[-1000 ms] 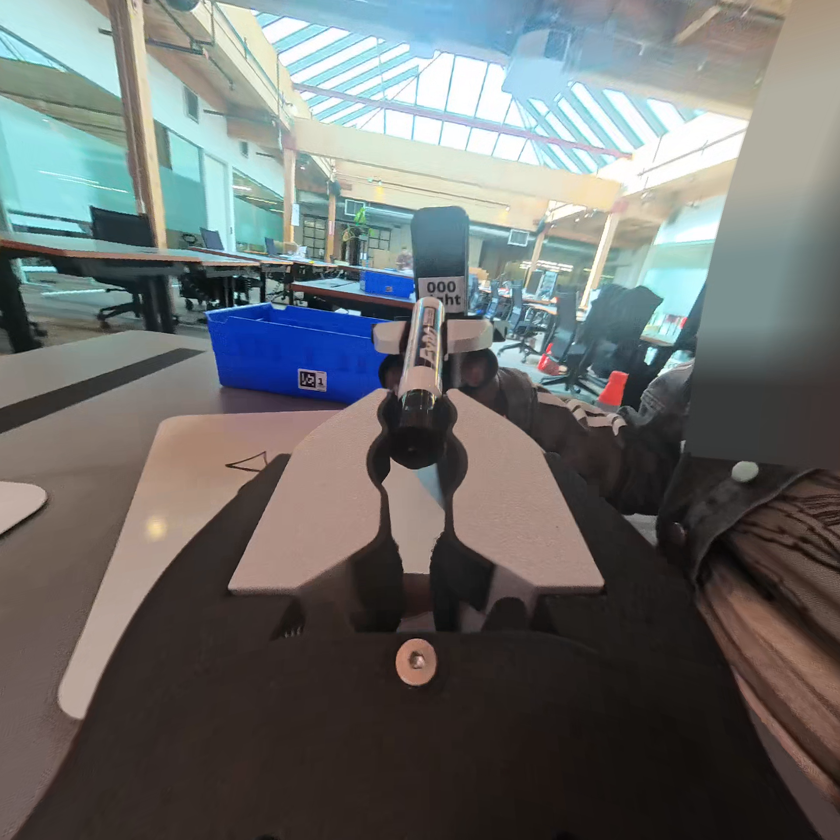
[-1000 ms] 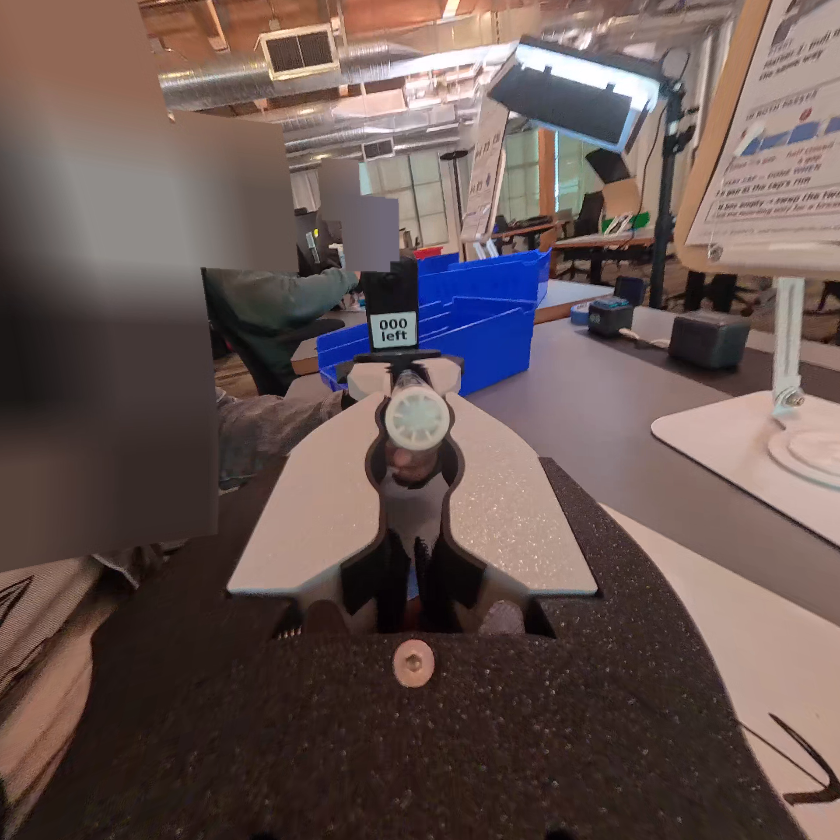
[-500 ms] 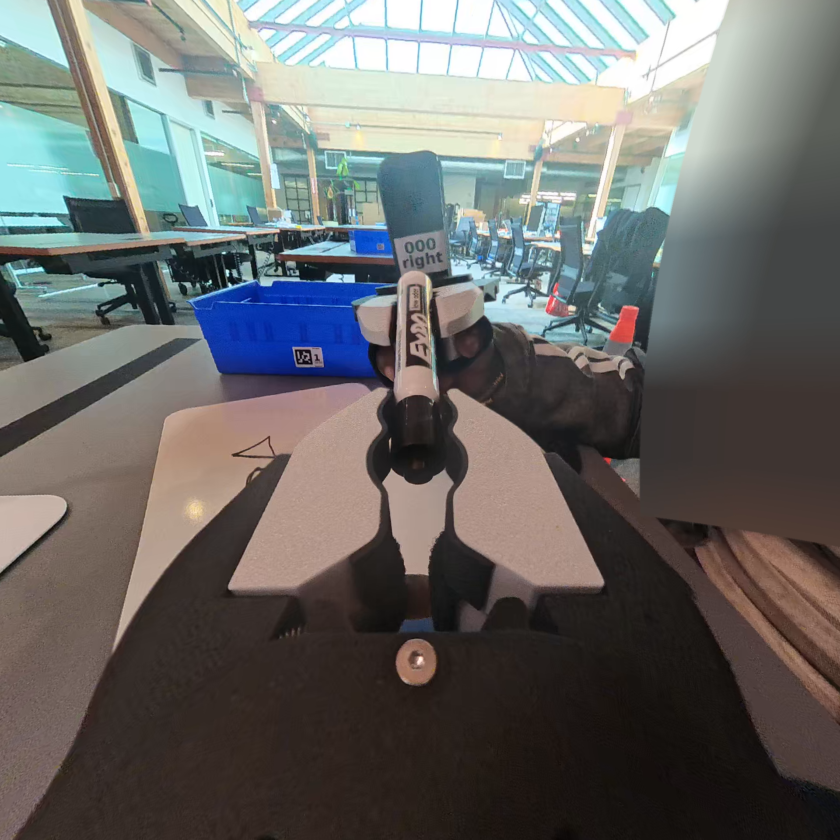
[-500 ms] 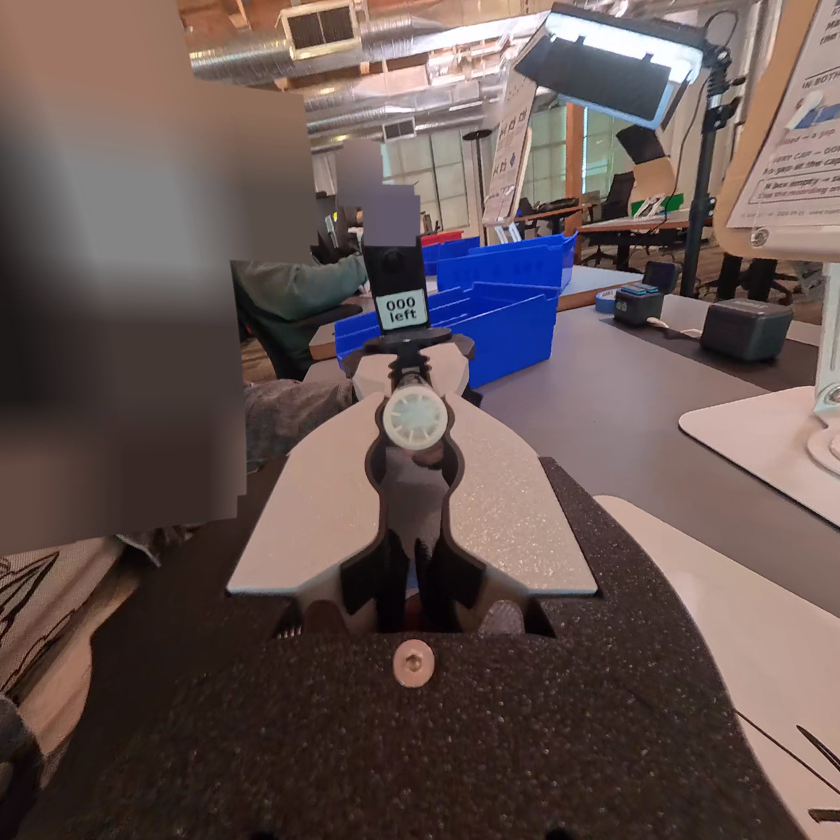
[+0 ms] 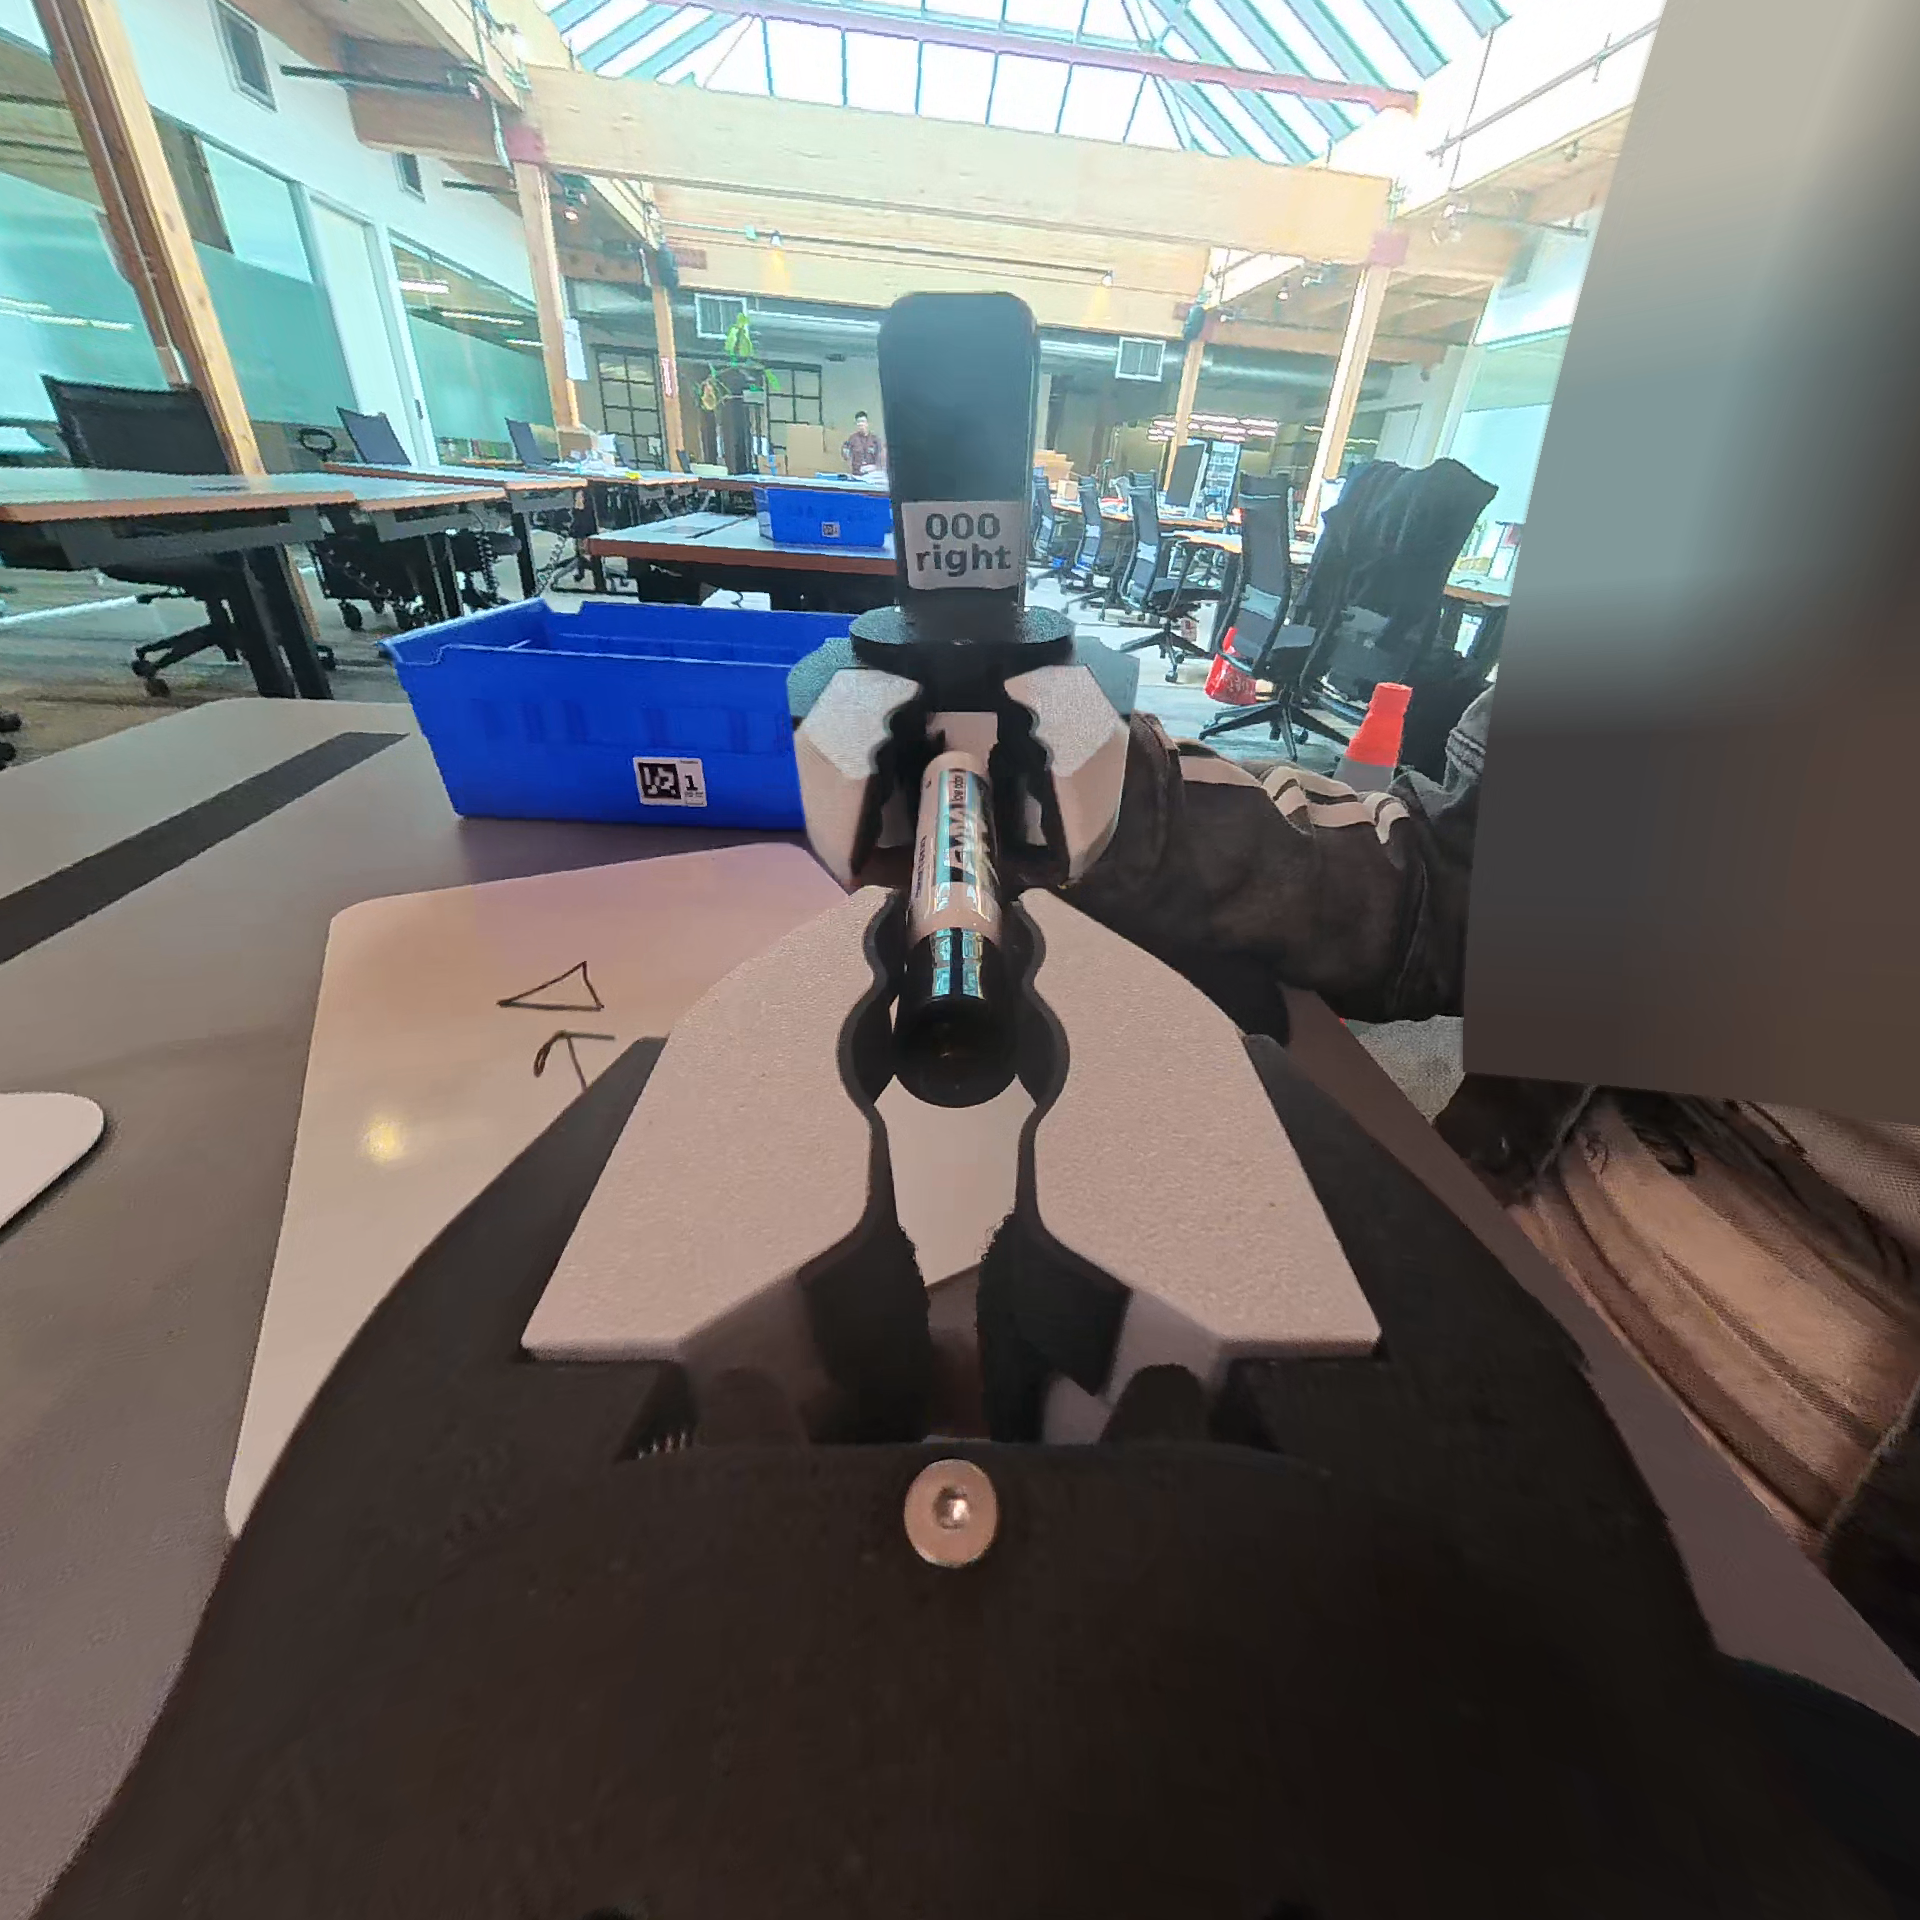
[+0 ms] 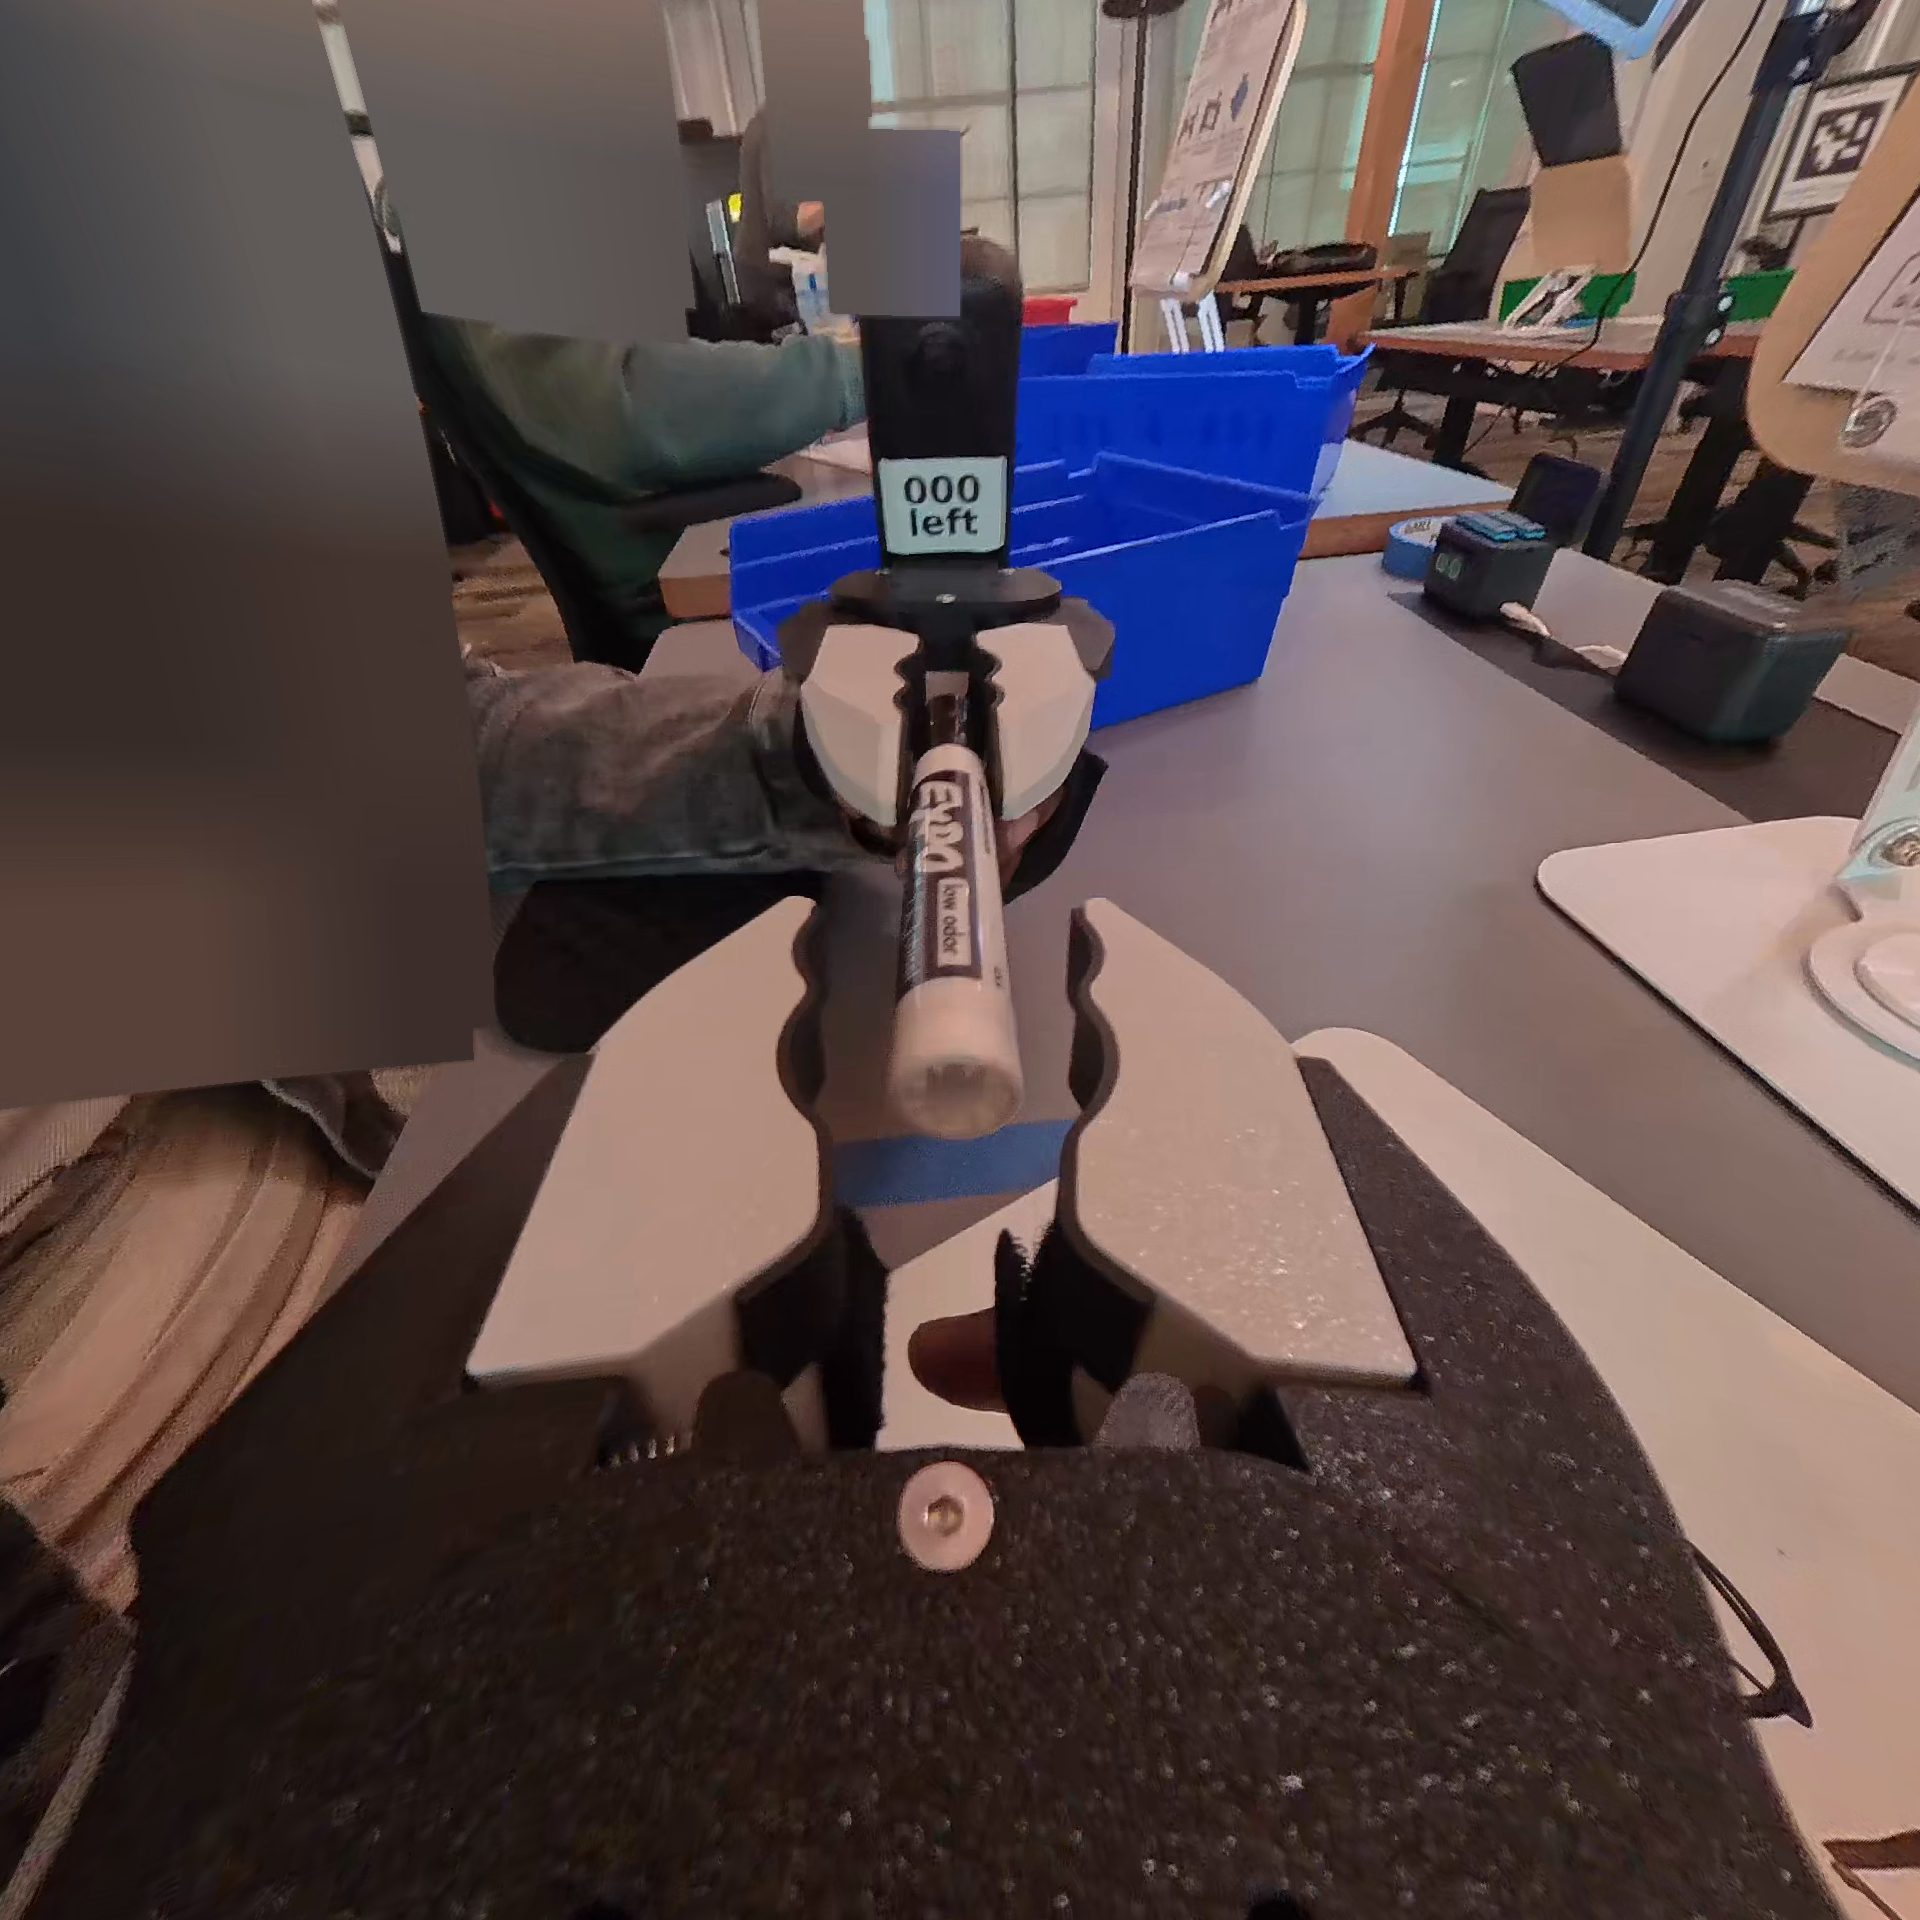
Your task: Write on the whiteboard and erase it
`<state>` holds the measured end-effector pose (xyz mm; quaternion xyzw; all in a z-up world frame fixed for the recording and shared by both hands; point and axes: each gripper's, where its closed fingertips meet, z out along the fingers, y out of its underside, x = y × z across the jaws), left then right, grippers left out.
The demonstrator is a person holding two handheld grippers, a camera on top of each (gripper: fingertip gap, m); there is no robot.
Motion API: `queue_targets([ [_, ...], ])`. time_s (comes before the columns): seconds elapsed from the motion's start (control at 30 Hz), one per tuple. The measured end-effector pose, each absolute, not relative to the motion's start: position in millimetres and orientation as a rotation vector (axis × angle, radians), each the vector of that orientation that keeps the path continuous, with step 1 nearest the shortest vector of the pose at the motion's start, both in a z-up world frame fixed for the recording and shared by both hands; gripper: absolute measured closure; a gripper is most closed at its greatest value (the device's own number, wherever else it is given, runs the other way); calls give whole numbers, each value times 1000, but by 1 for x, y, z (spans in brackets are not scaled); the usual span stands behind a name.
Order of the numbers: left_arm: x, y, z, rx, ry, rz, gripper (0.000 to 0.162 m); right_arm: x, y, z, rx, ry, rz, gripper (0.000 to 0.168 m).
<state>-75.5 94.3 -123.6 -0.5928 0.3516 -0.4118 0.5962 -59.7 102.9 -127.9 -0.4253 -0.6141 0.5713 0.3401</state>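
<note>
A dry-erase marker (image 5: pixel 954 862) with a white barrel and black cap hangs in the air between my two grippers. My left gripper (image 5: pixel 951 997) is shut on its black cap end. My right gripper (image 6: pixel 940 987) is open, and the marker's white tail (image 6: pixel 951 1081) sits between its fingers without touching them. The right gripper also shows farther off in the left wrist view (image 5: pixel 961 769), and the left gripper in the right wrist view (image 6: pixel 943 727). The whiteboard (image 5: pixel 436 1039) lies flat on the table below, with black drawn marks (image 5: pixel 556 992). It also shows in the right wrist view (image 6: pixel 1558 1299).
A blue bin (image 5: pixel 582 717) stands behind the whiteboard. More blue bins (image 6: pixel 1143 582), dark boxes (image 6: pixel 1725 665) and a white stand base (image 6: pixel 1714 935) sit on the grey table. A blue tape strip (image 6: pixel 951 1164) lies by the board. A person's sleeve (image 5: pixel 1299 894) is close. Only a small space, under 4 cm, lies between the two pairs of fingers.
My right gripper has opened and let go of the marker's white end, drawing back a little. My left gripper still holds the cap end. Both views tilted down toward the table.
</note>
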Motion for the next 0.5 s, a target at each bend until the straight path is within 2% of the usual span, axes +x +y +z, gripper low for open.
queue_targets([
  [0.03, -78, 95, -125, -1386, 809, -959, 143, -60, 102, -129, -1104, -1606, 1500, 130],
  [0.13, -80, 94, -124, -1368, 798, -983, 143, -60, 100, -127, -1103, -1591, 1559, 133],
  [0.23, -78, 93, -124, -1364, 801, -1002, 143, -60, 102, -126, -1092, -1574, 1548, 146],
  [0.43, -75, 96, -130, -1418, 809, -958, 142, -59, 106, -128, -1087, -1580, 1498, 148],
  [0.5, -78, 101, -131, -1470, 786, -886, 134, -58, 106, -127, -1076, -1582, 1472, 147],
])
